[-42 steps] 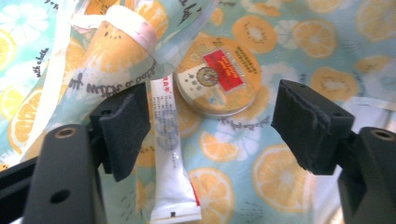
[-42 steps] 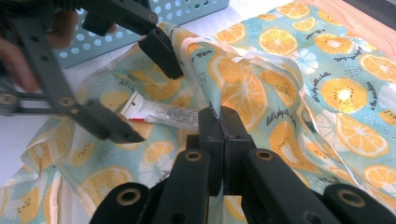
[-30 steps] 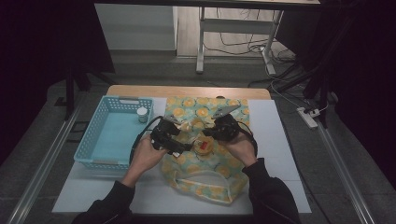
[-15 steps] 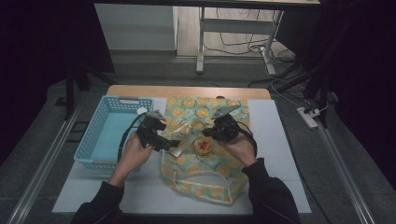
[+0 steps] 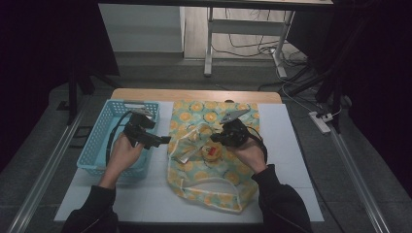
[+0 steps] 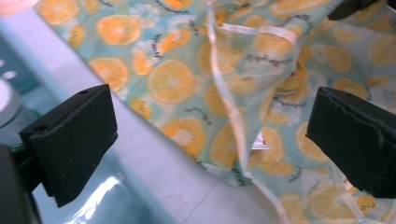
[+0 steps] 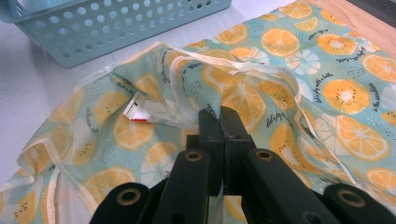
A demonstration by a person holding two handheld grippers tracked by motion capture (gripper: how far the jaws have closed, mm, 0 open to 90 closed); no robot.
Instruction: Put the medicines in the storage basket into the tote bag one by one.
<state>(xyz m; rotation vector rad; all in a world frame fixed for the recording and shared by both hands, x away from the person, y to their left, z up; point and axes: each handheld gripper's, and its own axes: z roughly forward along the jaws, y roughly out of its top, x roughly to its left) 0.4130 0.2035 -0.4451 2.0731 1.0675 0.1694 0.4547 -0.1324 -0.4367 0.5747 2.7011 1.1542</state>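
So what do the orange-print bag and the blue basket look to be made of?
The bag looks like thin woven cloth, matte: it creases softly and has sewn cream edging. Possibly a coated fabric; I can't tell. The basket looks like moulded plastic, slightly glossy, its walls pierced with even rows of holes.

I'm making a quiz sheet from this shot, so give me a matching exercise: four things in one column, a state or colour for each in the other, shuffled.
Things:
1. left gripper
2. right gripper
3. basket
4. bag

States or colours:
a. light blue, perforated walls
b. jaws wide open, nothing between them
c. orange-slice print on teal
d. jaws shut on the bag's fabric

Pairs: 1-b, 2-d, 3-a, 4-c
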